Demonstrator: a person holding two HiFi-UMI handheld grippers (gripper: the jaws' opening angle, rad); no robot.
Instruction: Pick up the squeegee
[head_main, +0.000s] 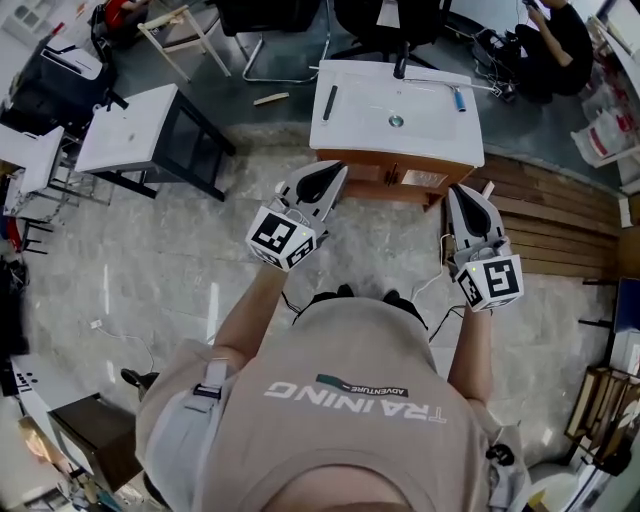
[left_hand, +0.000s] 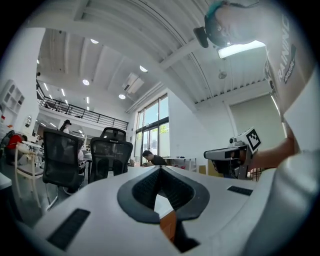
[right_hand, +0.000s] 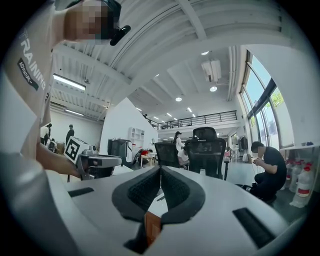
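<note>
A white washbasin unit (head_main: 345, 135) stands ahead of me on a wooden cabinet. On its right rim lies a long thin bar with a blue handle (head_main: 458, 98), which looks like the squeegee. A dark slim tool (head_main: 330, 102) lies on the left rim. My left gripper (head_main: 335, 172) is held level just short of the basin's front edge, jaws shut and empty. My right gripper (head_main: 462, 190) hovers off the basin's front right corner, also shut with nothing in it. In the gripper views the left gripper (left_hand: 160, 169) and right gripper (right_hand: 160, 169) show pads meeting; the squeegee is hidden there.
A second white table (head_main: 130, 130) on a black frame stands to the left. Wooden planks (head_main: 560, 225) lie on the floor at right. A person (head_main: 555, 40) crouches behind the basin on the right, and office chairs (head_main: 385, 20) stand behind it. A black tap (head_main: 400, 65) rises at the basin's back.
</note>
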